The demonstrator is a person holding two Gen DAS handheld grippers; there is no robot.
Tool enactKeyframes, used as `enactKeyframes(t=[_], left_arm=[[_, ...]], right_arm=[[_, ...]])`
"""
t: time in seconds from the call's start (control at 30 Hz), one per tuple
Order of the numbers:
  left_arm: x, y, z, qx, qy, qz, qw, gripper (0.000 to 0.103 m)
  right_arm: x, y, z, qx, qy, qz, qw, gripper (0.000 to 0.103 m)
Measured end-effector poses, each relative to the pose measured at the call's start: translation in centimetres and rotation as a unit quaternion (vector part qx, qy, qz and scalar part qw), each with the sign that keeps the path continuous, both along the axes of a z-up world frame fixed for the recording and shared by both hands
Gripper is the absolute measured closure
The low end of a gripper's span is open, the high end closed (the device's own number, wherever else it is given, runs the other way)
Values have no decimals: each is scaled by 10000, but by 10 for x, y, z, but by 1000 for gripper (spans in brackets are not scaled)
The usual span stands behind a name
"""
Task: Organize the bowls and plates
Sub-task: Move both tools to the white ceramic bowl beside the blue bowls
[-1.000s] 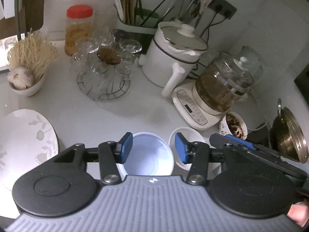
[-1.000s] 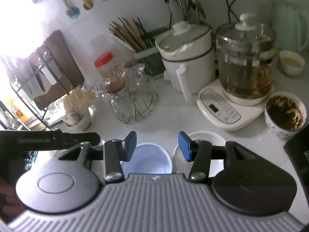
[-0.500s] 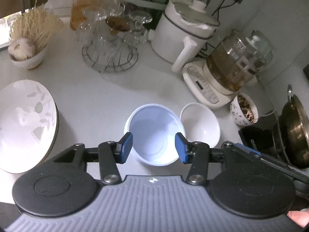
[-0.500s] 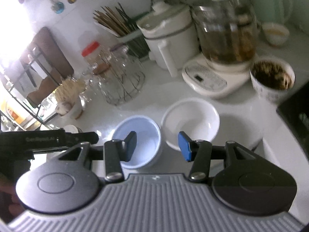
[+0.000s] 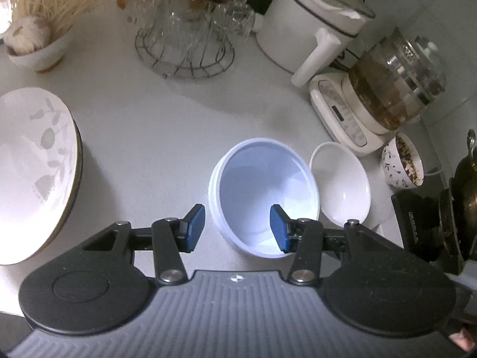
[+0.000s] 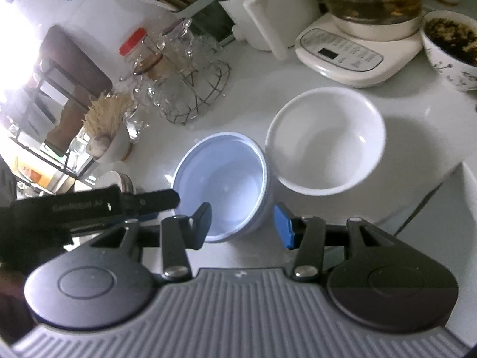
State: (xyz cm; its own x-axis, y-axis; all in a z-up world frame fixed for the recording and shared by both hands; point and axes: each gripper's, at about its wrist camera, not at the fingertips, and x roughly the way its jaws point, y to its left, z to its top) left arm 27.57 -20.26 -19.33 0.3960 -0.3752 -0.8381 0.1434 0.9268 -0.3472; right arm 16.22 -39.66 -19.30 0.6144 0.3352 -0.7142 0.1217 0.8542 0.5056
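A pale blue bowl point(image 5: 263, 197) stands on the white counter with a white bowl point(image 5: 340, 185) touching its right side. My left gripper point(image 5: 237, 229) hangs open over the blue bowl's near rim, the right pad inside the bowl and the left pad outside, neither pressing. In the right wrist view the blue bowl point(image 6: 220, 182) and the white bowl point(image 6: 325, 140) lie just ahead. My right gripper point(image 6: 242, 226) straddles the blue bowl's near right wall, and its jaws are closing without touching it. A large leaf-patterned plate point(image 5: 32, 173) sits at the left.
Behind the bowls stand a wire rack of glasses point(image 5: 187, 29), a white cooker pot point(image 5: 307, 21) and a glass kettle on its base point(image 5: 387, 89). A patterned bowl of tea leaves point(image 5: 402, 161) and a dark pot point(image 5: 465, 197) crowd the right. A bowl of garlic point(image 5: 32, 41) is far left.
Both grippers have come down toward the two bowls, which now fill more of each view. The right gripper's jaws have narrowed a little. The bowls have not moved.
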Motion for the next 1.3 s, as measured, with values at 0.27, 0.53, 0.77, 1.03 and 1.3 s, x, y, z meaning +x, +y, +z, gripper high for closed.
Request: enactKeyframes(t=[0.27,0.53,0.77,1.03,1.3], left_arm=[[-3,8,-2,34,45,127,9999,49],[-13,23,9,137,-50,352,9993,49],[-27,45,20,192,-146,663,9975,49],[-42,45,39,200,-393,670,9968,49],[-54,28,65,171,-747,408,9962,49]], right_arm=[[18,6,-14,-146,102,44,9998,74],[26,16,-19,-80,135,309,9994,76],[32,29,-20,12,114,527,9985,76],[22,28,-5,-275,-87,557,9980,73],[-3,20,29,-608,-575,408,9957,54]])
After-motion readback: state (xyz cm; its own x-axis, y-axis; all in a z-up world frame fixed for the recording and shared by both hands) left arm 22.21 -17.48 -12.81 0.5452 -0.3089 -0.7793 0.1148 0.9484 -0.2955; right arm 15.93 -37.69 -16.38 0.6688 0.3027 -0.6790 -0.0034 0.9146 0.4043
